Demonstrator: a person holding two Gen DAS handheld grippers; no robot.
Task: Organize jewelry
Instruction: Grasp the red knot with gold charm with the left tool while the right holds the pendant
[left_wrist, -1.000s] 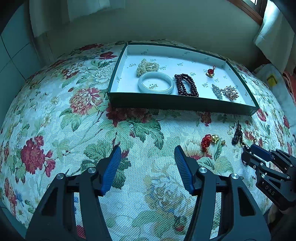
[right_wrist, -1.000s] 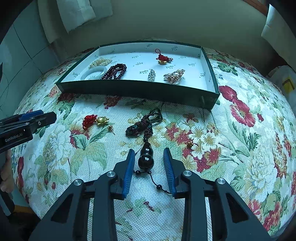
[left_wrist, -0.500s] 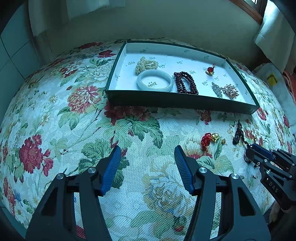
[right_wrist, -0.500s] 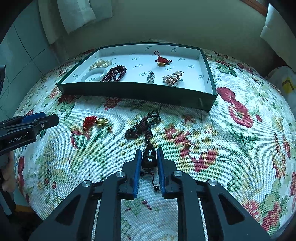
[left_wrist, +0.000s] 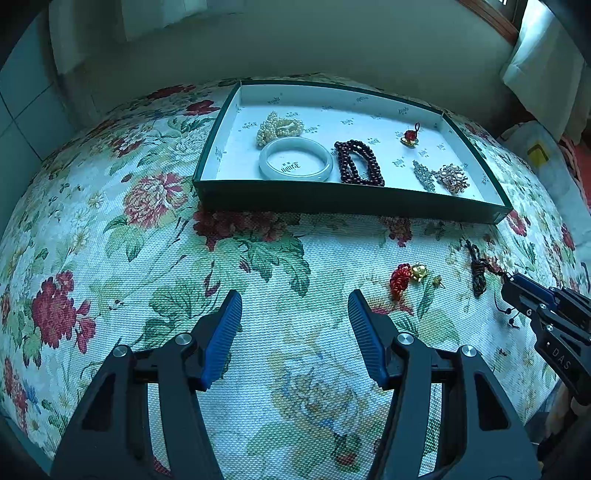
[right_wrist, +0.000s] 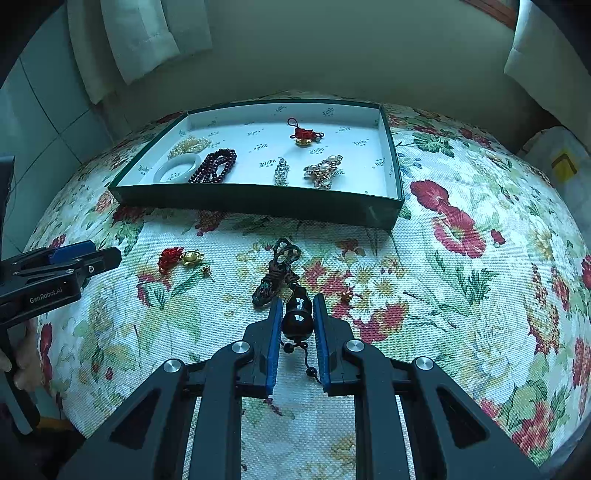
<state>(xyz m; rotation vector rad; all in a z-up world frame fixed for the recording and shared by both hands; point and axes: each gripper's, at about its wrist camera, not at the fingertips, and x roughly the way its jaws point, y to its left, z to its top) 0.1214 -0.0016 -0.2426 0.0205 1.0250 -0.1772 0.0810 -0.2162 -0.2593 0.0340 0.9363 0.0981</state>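
Note:
My right gripper (right_wrist: 297, 301) is shut on a black gourd pendant (right_wrist: 297, 319) that lies on the floral cloth. The pendant's dark braided cord (right_wrist: 277, 273) trails away toward the green tray (right_wrist: 258, 202). In the left wrist view the right gripper (left_wrist: 511, 286) shows at the right edge, beside the cord (left_wrist: 478, 269). A red knot charm with a gold piece (right_wrist: 179, 257) and a small stud (right_wrist: 207, 271) lie to the left of the cord. My left gripper (left_wrist: 293, 299) is open over bare cloth with nothing between its fingers.
The tray (left_wrist: 332, 202) holds a pearl strand (left_wrist: 279, 127), a pale bangle (left_wrist: 295, 159), dark red beads (left_wrist: 358, 162), a red charm (left_wrist: 410, 136) and two brooches (left_wrist: 441, 177). A tiny gold piece (right_wrist: 345, 294) lies right of the pendant. A wall stands behind the table.
The right gripper's jaws have closed onto the black gourd pendant, which lay loose between them a second ago. The left gripper has kept still.

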